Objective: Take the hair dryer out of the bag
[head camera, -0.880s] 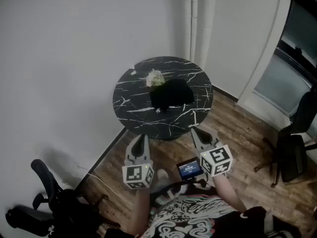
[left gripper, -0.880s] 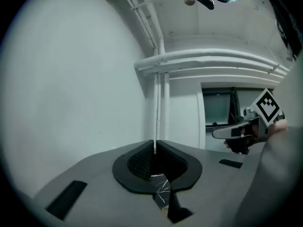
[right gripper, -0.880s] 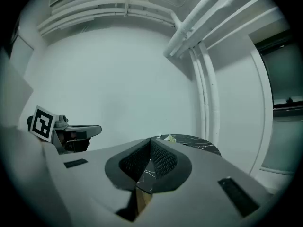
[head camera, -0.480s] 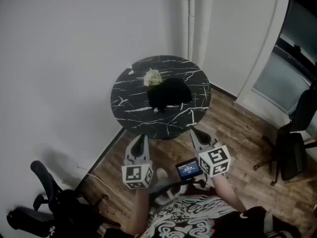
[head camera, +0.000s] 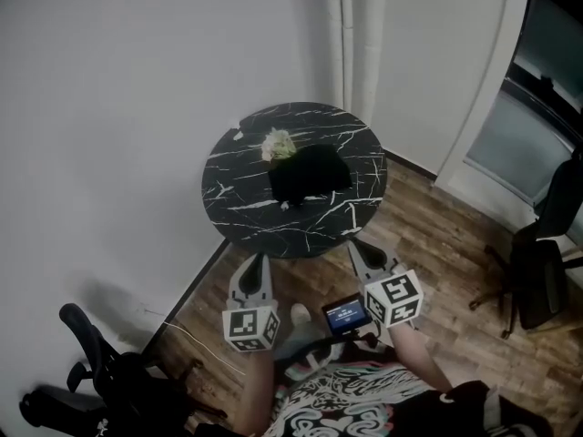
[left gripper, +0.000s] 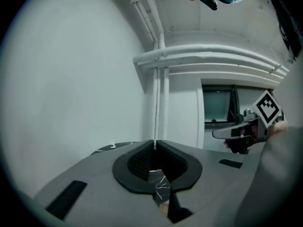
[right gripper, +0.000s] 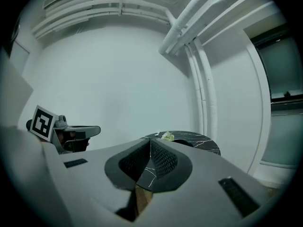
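A black bag lies on a round black marble table by the white wall. No hair dryer shows outside the bag. My left gripper is held short of the table's near edge, its jaws shut with nothing between them. My right gripper sits level with it to the right, also shut and empty. In the left gripper view, the left gripper points at the wall, with the table edge just below it. In the right gripper view, the right gripper points toward the table.
A small white flower piece rests on the table beside the bag. White pipes run up the corner behind it. An office chair stands at the lower left and another chair at the right. The floor is wooden planks.
The view has shifted slightly: the table and bag sit a little further left. Both grippers keep their pose, shut and empty.
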Motion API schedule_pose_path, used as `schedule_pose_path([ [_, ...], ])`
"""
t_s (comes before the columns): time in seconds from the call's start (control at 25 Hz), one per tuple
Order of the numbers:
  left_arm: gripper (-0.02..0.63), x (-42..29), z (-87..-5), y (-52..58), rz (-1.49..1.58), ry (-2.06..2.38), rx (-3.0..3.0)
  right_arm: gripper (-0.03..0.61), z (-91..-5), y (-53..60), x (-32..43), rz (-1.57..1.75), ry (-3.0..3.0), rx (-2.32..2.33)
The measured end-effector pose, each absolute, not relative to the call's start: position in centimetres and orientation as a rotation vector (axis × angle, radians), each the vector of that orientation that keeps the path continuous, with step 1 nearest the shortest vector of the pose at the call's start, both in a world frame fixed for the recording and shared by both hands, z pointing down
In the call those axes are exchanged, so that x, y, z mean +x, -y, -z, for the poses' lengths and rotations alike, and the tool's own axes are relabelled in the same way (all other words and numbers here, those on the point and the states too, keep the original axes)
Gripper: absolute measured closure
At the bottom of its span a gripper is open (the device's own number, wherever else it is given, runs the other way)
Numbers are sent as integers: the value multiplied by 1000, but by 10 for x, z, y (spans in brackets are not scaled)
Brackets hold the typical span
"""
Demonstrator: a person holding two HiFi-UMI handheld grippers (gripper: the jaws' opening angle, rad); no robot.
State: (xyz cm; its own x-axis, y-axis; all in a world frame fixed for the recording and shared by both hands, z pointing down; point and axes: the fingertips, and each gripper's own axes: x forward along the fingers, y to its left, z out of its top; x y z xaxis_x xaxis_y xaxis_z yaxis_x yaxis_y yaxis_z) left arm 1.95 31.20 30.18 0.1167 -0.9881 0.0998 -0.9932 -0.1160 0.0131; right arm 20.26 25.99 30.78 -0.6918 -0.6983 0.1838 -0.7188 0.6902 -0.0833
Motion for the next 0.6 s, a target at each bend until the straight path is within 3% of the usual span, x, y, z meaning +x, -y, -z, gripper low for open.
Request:
schedule_pose_path([
  [0.6,588,-37,-328,-207,-76,2030,2217,558,-335,-165,165,-244,2672,1174],
])
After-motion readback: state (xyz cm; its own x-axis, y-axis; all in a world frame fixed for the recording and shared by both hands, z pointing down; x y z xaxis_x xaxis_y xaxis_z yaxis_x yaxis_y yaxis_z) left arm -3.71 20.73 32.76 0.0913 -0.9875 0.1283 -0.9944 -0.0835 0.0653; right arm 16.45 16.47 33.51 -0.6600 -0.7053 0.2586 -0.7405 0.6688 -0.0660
